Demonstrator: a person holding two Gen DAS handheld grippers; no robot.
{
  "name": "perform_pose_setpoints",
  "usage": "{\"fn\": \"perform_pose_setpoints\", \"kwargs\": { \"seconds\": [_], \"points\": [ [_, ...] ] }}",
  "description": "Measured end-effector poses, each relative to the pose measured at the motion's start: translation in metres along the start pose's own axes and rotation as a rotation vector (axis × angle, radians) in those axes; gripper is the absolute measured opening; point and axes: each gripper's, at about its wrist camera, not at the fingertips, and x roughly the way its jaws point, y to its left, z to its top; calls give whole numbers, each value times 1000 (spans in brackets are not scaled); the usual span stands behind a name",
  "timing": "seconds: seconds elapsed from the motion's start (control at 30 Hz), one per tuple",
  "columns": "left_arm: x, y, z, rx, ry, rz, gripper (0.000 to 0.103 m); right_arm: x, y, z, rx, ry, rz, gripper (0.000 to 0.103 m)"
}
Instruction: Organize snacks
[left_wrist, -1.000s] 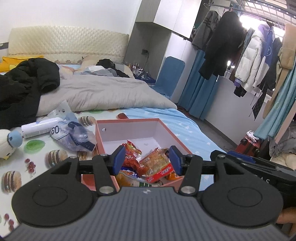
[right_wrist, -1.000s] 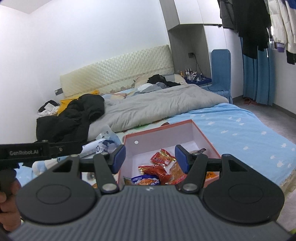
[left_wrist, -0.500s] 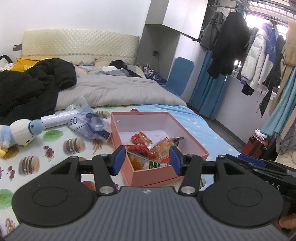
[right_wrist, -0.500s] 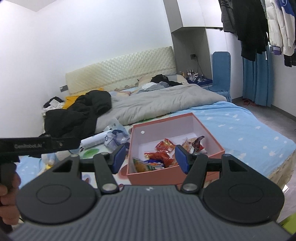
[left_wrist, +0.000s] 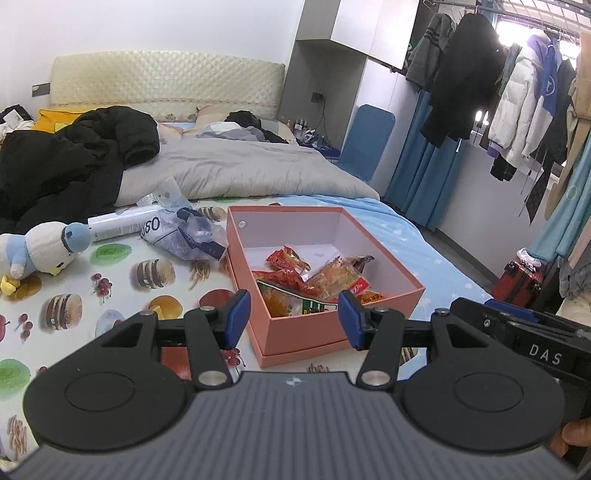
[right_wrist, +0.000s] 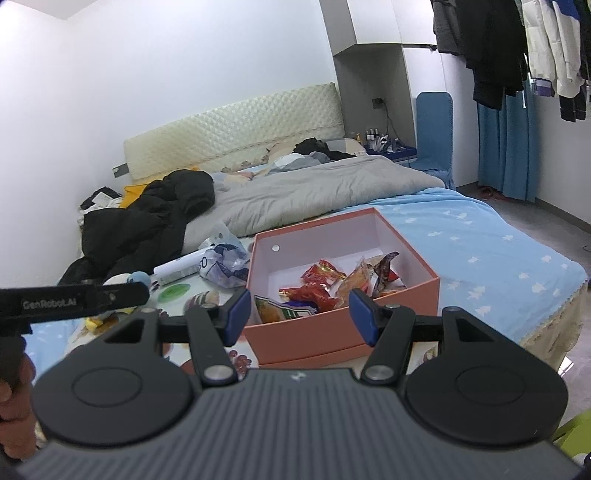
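So I had both grippers parked just short of the salmon-pink cardboard box (left_wrist: 306, 332) of crinkly snack packets (left_wrist: 295, 273). Left gripper (left_wrist: 293, 319) and right gripper (right_wrist: 301, 314) both gaped, empty. Box sat dead ahead, neither hand clearly nearer.

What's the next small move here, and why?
Probably ease the left tongs forward and down toward the green-and-orange packet at the near end of the pink box. Both tongs stand open and empty, short of the box, and the snacks lie jumbled rather than sorted.
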Motion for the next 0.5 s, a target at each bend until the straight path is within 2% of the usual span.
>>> {"fn": "perform_pose_setpoints", "kwargs": {
  "seconds": [0.27, 0.37, 0.5],
  "points": [
    [0, -2, 0, 15, -7, -4, 58, 0, -1, -2, -14, -7, -18, 61],
    [0, -1, -1, 20, -6, 1, 63, 0, -1, -1, -16, -6, -15, 61],
    [-1, 0, -1, 21, -9, 2, 63, 1, -1, -1, -14, -7, -16, 61]
  ]
}}
